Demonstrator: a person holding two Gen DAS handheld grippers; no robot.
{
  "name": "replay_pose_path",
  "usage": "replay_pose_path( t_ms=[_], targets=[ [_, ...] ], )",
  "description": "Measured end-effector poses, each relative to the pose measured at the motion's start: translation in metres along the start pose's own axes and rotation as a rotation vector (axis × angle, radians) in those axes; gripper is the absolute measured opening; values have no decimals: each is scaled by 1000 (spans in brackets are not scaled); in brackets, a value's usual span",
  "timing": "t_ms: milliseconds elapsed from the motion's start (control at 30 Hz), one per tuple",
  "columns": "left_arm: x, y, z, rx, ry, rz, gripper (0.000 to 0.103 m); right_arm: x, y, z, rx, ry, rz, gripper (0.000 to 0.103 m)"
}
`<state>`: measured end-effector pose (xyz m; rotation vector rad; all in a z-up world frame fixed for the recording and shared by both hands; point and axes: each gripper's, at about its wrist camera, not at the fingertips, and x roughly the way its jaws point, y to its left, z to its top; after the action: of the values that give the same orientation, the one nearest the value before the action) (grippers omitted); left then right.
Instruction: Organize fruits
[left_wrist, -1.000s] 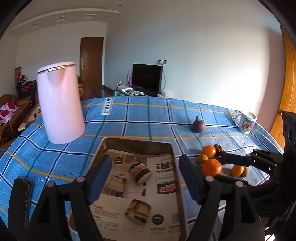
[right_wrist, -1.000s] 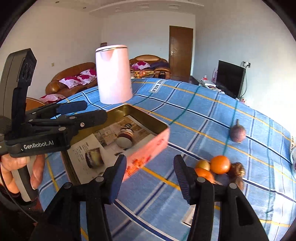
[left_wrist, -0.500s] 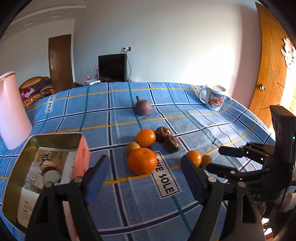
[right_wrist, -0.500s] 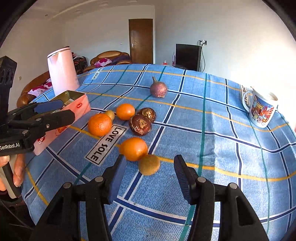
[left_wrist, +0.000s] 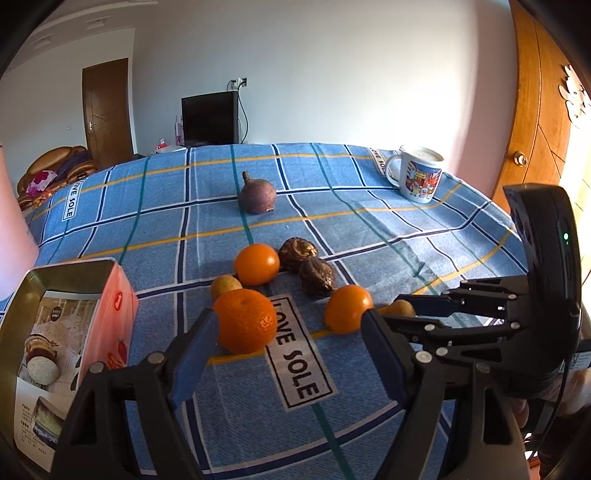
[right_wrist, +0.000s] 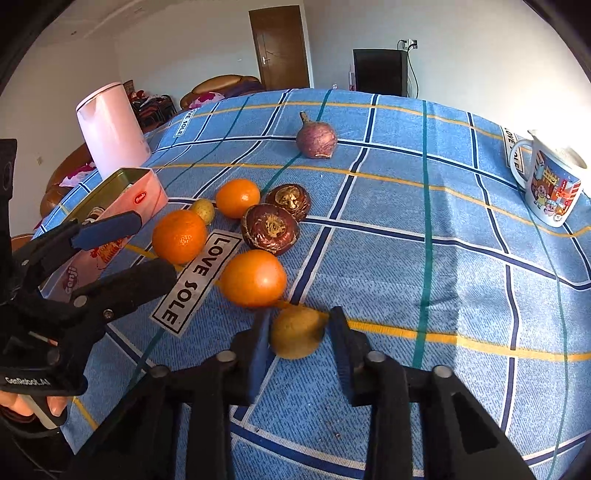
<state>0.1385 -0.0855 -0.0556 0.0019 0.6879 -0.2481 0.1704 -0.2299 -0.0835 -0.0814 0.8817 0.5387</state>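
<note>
Fruits lie in a cluster on the blue checked tablecloth (left_wrist: 369, 229). My left gripper (left_wrist: 288, 354) is open, its fingers around the near side of a large orange (left_wrist: 245, 320). Two smaller oranges (left_wrist: 256, 264) (left_wrist: 347, 308), two brown wrinkled fruits (left_wrist: 317, 276) and a small yellow fruit (left_wrist: 225, 286) lie close by. A purple fruit (left_wrist: 256, 195) lies farther back. My right gripper (right_wrist: 297, 332) has its jaws on either side of a small yellow-green fruit (right_wrist: 297, 332), close to its sides; whether they touch it I cannot tell.
An open pink tin box (left_wrist: 70, 325) with printed paper inside stands at the left. A pink kettle (right_wrist: 110, 129) stands behind it. A printed mug (left_wrist: 419, 177) stands at the far right of the table.
Both grippers moved forward and down toward the fruits. The right gripper's jaws narrowed around the small yellow-green fruit. The left gripper came up to the large orange.
</note>
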Motion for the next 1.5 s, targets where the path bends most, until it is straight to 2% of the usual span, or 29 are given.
replay_pose_path(
  t_ms=[100, 200, 333, 500, 567, 600, 700, 800, 1000, 1267, 1500],
  targets=[
    [3, -5, 1, 12, 7, -4, 81, -9, -4, -3, 16, -31, 1, 30],
    [11, -16, 2, 29, 25, -15, 81, -24, -10, -6, 33, -98, -53, 30],
    [21, -28, 6, 42, 49, -39, 81, -37, -26, -8, 113, -164, -56, 30],
    [39, -36, 12, 38, 105, -56, 80, -41, -31, -9, 143, -188, -56, 30],
    [47, -38, 13, 37, 137, -67, 70, -42, -30, -8, 142, -192, -63, 30],
    [52, -38, 14, 31, 156, -72, 62, -43, -31, -9, 147, -196, -66, 30],
    [62, -38, 13, 18, 206, -96, 49, -44, -32, -9, 151, -201, -65, 30],
    [59, -36, 11, 7, 196, -115, 39, -45, -33, -10, 157, -206, -65, 30],
    [47, -32, 12, -13, 131, -129, 38, -48, -32, -11, 151, -224, -68, 30],
    [30, -33, 14, 2, 37, -89, 39, -55, -27, -12, 127, -265, -69, 30],
    [22, -35, 14, 16, -16, -60, 39, -60, -24, -14, 110, -298, -66, 30]
  ],
)
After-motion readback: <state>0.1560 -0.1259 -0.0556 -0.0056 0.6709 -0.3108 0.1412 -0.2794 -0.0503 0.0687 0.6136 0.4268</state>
